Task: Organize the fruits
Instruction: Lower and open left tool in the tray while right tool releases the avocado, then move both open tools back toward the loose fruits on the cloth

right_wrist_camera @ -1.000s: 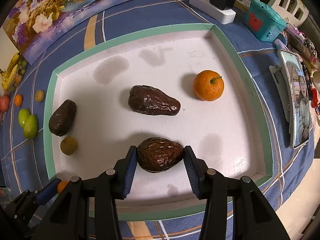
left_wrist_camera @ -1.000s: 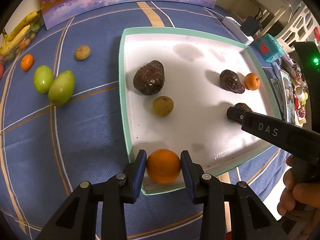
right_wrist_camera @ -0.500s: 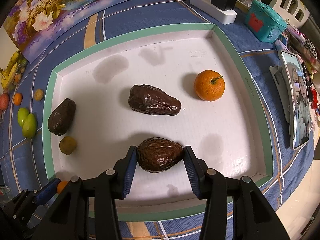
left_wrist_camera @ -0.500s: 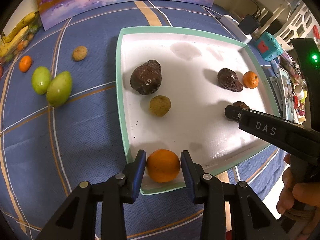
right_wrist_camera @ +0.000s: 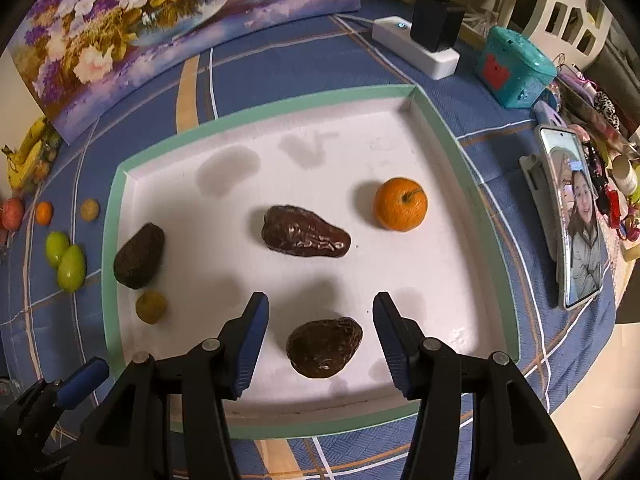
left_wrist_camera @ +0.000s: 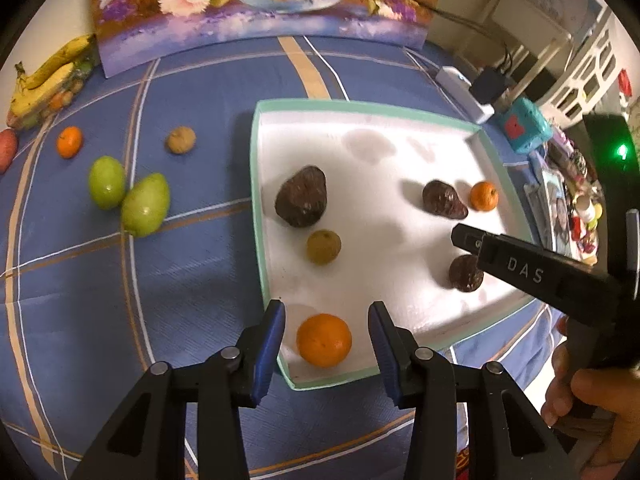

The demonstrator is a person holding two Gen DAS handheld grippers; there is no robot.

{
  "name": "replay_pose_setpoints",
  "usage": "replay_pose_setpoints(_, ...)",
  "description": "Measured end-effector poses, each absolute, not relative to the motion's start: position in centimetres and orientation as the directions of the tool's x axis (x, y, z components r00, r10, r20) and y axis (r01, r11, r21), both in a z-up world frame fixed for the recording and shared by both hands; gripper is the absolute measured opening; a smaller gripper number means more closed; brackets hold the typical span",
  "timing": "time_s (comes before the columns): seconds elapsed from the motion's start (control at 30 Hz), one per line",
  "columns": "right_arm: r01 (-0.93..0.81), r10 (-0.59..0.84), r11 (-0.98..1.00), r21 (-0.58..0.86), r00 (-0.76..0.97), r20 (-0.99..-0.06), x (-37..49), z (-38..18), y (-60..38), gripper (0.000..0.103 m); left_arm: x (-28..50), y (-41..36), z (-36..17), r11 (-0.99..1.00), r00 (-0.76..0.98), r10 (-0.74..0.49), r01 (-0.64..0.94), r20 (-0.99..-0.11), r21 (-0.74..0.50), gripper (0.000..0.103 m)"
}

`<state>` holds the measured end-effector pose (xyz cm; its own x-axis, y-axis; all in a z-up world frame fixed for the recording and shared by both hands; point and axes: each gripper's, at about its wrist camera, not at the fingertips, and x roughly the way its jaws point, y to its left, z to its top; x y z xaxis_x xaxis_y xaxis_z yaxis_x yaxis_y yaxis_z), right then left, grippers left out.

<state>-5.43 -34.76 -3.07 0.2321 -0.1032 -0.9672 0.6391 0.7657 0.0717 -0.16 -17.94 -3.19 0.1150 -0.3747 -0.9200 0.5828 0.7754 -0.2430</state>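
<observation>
- Left gripper (left_wrist_camera: 326,338), black with blue pads: jaws opening, clear gap each side of the round orange fruit (left_wrist_camera: 324,340) lying between them in the near-left corner of the white tray with a mint-green rim (left_wrist_camera: 256,200). Nothing held.
- Right gripper (right_wrist_camera: 320,326), same build: jaws opening too, and the wrinkly dark brown avocado (right_wrist_camera: 325,347) sits loose between the pads near the tray's near edge.
- Only readable writing: "DAS" in white on the right gripper's black finger (left_wrist_camera: 524,270), seen from the left wrist view.
- Count in the tray: three dark brown avocados, two oranges, one small olive-brown round fruit (left_wrist_camera: 324,247). Six total.
- Out on the blue checked tablecloth (left_wrist_camera: 200,280), left of the tray: two green mangoes (left_wrist_camera: 128,196) touching, one small orange mandarin (left_wrist_camera: 69,142), one small brownish round fruit (left_wrist_camera: 181,140), plus a bunch of yellow bananas (left_wrist_camera: 44,76) far left.
- Right view alone shows the propped-up smartphone (right_wrist_camera: 576,220) on the right, screen lit. Left view alone shows a person's hand (left_wrist_camera: 588,400) on the right gripper's handle.
</observation>
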Motion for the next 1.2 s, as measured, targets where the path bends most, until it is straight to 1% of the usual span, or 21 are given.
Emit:
replay_pose_setpoints(0.13,0.642,-0.108,0.764,0.073,0.238,-0.965,-5.6,-2.7,-34.7,0.056,0.3,-17.0,-2.6,0.793,0.140,-0.379,0.559,-0.915,-0.243,0.047)
replay_pose_setpoints(0.3,0.636,-0.107,0.768,0.074,0.241,-0.965,-5.9,-2.7,-34.2,0.056,1.5,-15.2,-2.3,0.833,0.165,-0.376,0.491,-0.912,-0.255,0.048)
replay_pose_setpoints(0.33,0.632,-0.106,0.772,0.074,0.242,-0.965,-5.8,-2.7,-34.2,0.056,1.8,-14.8,-2.3,0.844,0.172,-0.369,0.473,-0.914,-0.252,0.055)
replay_pose_setpoints(0.37,0.626,-0.105,0.776,0.072,0.242,-0.965,-5.7,-2.7,-34.1,0.056,2.1,-14.5,-2.4,0.860,0.181,-0.355,0.447,-0.917,-0.245,0.067)
replay_pose_setpoints(0.4,0.620,-0.105,0.781,0.070,0.242,-0.965,-5.7,-2.7,-34.0,0.059,2.4,-13.9,-2.5,0.875,0.190,-0.342,0.423,-0.920,-0.237,0.072)
replay_pose_setpoints(0.43,0.615,-0.105,0.786,0.068,0.241,-0.965,-5.6,-2.7,-34.0,0.065,2.7,-13.4,-2.6,0.884,0.196,-0.333,0.405,-0.922,-0.233,0.077)
replay_pose_setpoints(0.5,0.605,-0.112,0.794,0.058,0.240,-0.964,-5.4,-2.7,-33.9,0.069,3.3,-12.4,-2.9,0.903,0.206,-0.315,0.364,-0.926,-0.226,0.078)
replay_pose_setpoints(0.57,0.598,-0.116,0.800,0.052,0.239,-0.964,-5.2,-2.7,-33.7,0.069,3.9,-11.3,-3.2,0.924,0.220,-0.291,0.318,-0.931,-0.213,0.088)
replay_pose_setpoints(0.6,0.594,-0.116,0.803,0.050,0.238,-0.964,-5.2,-2.8,-33.7,0.070,4.1,-10.8,-3.4,0.931,0.227,-0.280,0.300,-0.933,-0.206,0.090)
replay_pose_setpoints(0.67,0.587,-0.120,0.808,0.043,0.236,-0.964,-5.1,-2.9,-33.5,0.077,4.5,-10.0,-3.6,0.945,0.245,-0.258,0.264,-0.934,-0.192,0.098)
replay_pose_setpoints(0.7,0.586,-0.122,0.809,0.041,0.236,-0.964,-5.2,-2.9,-33.4,0.085,4.6,-9.6,-3.7,0.951,0.252,-0.248,0.249,-0.935,-0.185,0.100)
replay_pose_setpoints(0.73,0.584,-0.122,0.811,0.043,0.240,-0.963,-5.1,-2.9,-33.4,0.087,4.8,-9.3,-3.7,0.955,0.259,-0.240,0.238,-0.936,-0.179,0.103)
replay_pose_setpoints(0.97,0.555,-0.134,0.830,0.048,0.281,-0.950,-4.8,-2.7,-32.7,0.089,5.1,-7.7,-3.4,0.967,0.307,-0.222,0.190,-0.925,-0.169,0.103)
replay_pose_setpoints(1.0,0.548,-0.138,0.835,0.049,0.295,-0.946,-4.7,-2.5,-32.5,0.094,5.1,-7.7,-3.2,0.968,0.316,-0.220,0.189,-0.923,-0.166,0.103)
replay_pose_setpoints(1.03,0.543,-0.141,0.838,0.053,0.311,-0.940,-4.6,-2.3,-32.4,0.095,5.1,-7.5,-3.0,0.969,0.333,-0.215,0.189,-0.918,-0.159,0.103)
replay_pose_setpoints(1.2,0.533,-0.157,0.844,0.064,0.360,-0.920,-4.2,-1.5,-32.0,0.096,5.8,-6.9,-2.7,0.970,0.377,-0.213,0.189,-0.901,-0.150,0.103)
